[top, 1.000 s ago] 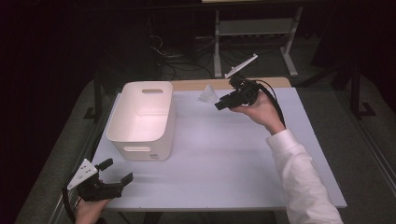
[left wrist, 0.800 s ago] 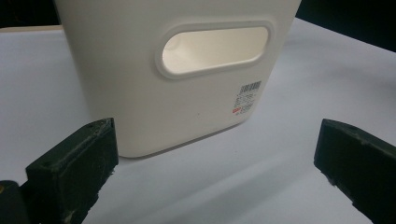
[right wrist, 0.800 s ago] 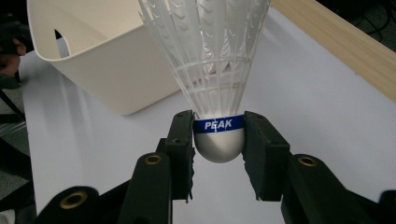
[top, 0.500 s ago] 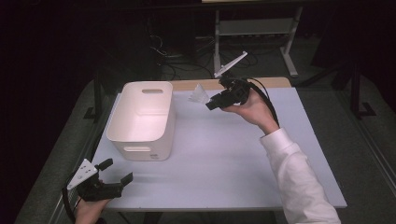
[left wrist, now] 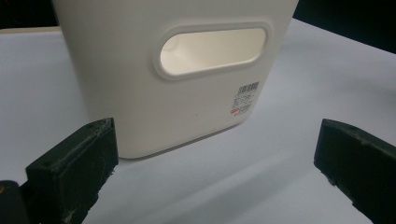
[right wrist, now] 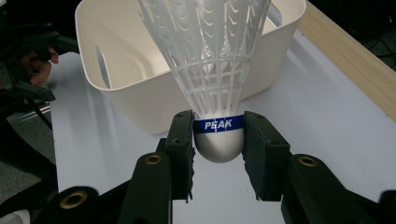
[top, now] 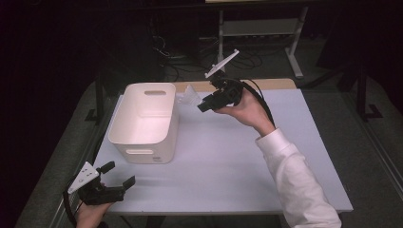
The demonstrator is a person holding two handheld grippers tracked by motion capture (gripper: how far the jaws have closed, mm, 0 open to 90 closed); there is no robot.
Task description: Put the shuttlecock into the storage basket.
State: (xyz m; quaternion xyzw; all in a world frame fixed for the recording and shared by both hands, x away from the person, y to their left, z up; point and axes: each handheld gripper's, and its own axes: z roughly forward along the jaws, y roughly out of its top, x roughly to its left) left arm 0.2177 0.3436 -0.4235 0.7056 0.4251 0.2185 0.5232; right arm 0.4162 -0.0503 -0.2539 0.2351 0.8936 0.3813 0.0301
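The pale worktop (top: 223,156) carries a white bin (top: 145,121) with handle slots, standing at its left side. The right claw (right wrist: 218,140) is clamped on the cork of a white shuttlecock (right wrist: 212,70), held in the air just beside the bin's far right corner, perhaps just short of its rim. The left claw (top: 110,176) rests near the worktop's front-left corner, jaws apart and empty.

Two black two-jaw grippers: left gripper (top: 116,174), right gripper (top: 203,103). Grey three-cornered top plates, trailing black cables, brass-coloured pivot screws. White long sleeve (top: 297,180) at right.
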